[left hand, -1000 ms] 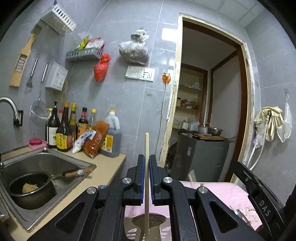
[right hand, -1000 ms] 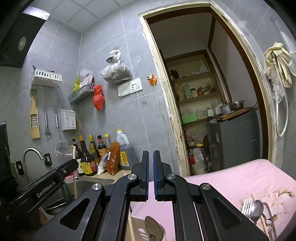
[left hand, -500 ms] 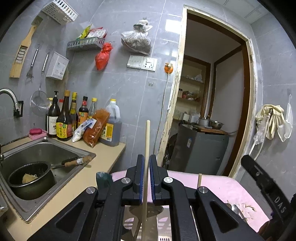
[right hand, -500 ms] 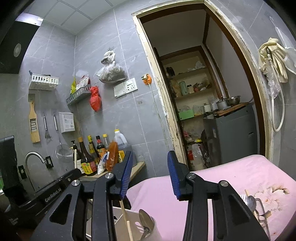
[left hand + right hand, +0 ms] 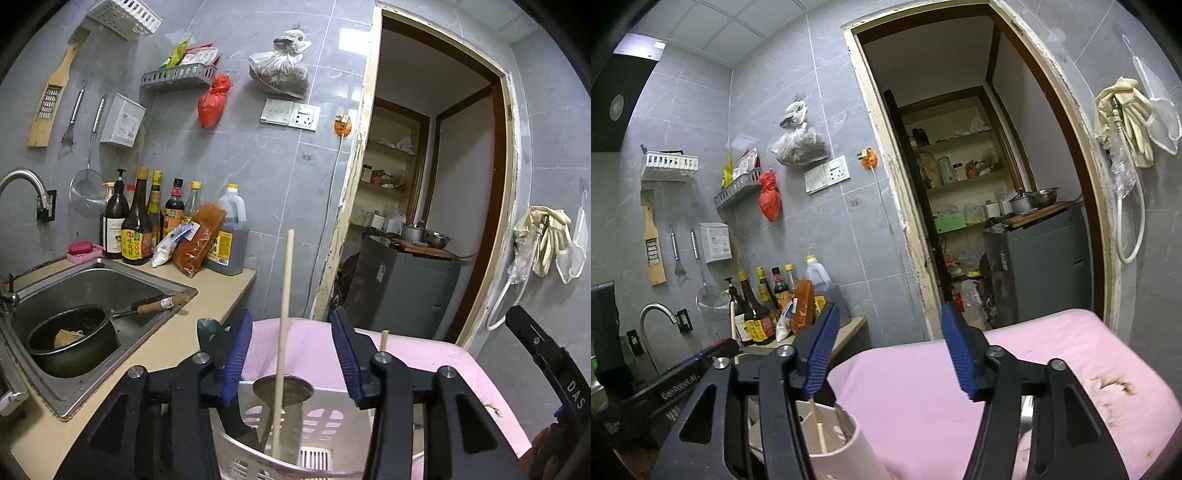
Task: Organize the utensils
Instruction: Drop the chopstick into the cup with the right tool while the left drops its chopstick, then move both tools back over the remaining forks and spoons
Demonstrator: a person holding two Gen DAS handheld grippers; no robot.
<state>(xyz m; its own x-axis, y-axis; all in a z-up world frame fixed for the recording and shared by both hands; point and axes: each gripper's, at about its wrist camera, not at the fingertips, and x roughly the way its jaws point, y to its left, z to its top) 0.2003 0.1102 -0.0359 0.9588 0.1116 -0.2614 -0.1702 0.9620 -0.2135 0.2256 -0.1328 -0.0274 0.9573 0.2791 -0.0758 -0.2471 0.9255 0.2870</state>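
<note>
My left gripper (image 5: 291, 350) is open, its blue pads apart on either side of a long wooden stick (image 5: 283, 310) that stands upright in the white slotted utensil holder (image 5: 325, 424) below. A metal ladle bowl (image 5: 291, 391), a dark knife handle (image 5: 210, 332) and a second wooden stick tip (image 5: 384, 339) also rise from the holder. My right gripper (image 5: 890, 354) is open and empty above the pink table cloth (image 5: 960, 387). The holder shows at its lower left in the right wrist view (image 5: 834, 443) with a chopstick (image 5: 818, 424) inside.
A sink (image 5: 92, 288) with a dark pot (image 5: 70, 339) lies to the left. Sauce bottles (image 5: 136, 221) line the counter by the wall. An open doorway (image 5: 424, 184) leads to a pantry. The other gripper's body (image 5: 554, 369) is at the right edge. Cutlery (image 5: 1027, 410) lies on the cloth.
My left gripper has opened and released the wooden stick, which now stands in the holder. My right gripper opened wider over the last second.
</note>
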